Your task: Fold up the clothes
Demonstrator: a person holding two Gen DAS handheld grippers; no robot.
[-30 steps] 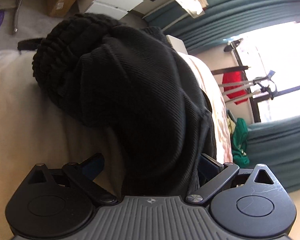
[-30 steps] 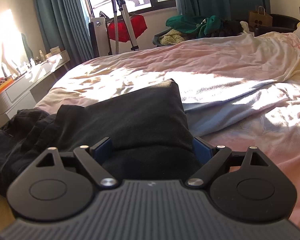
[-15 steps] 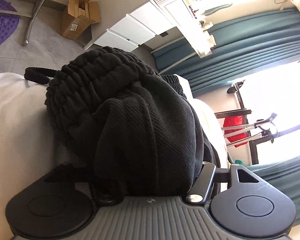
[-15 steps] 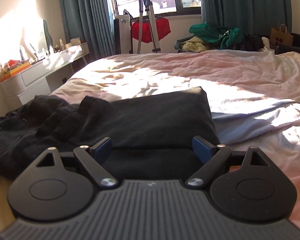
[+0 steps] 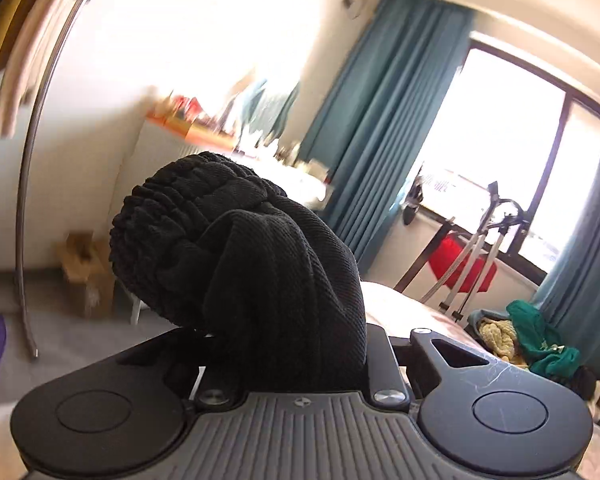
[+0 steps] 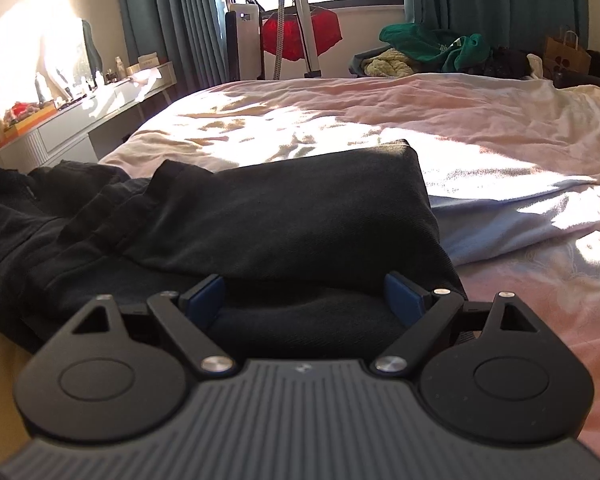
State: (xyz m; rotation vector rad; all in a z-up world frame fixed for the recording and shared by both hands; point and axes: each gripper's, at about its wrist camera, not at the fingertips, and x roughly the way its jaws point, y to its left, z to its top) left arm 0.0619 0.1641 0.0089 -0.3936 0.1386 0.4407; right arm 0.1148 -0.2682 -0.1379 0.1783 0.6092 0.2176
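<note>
- Closing on a bunched black ribbed-knit garment (image 5: pixel 244 264), my left gripper (image 5: pixel 288 360) lifts it; fabric hides both fingertips.
- Only my right view shows the pink rumpled bed (image 6: pixel 440 120): right gripper (image 6: pixel 304 300) spread wide over folded black cloth (image 6: pixel 300 208), not pinching.

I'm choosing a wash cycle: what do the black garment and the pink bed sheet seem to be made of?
Black garment: probably a thick matte cotton-type knit, given the fine ribbed texture and gathered elastic band. Pink bed sheet: thin, smooth woven fabric, possibly cotton, creasing softly in the sunlight.
</note>
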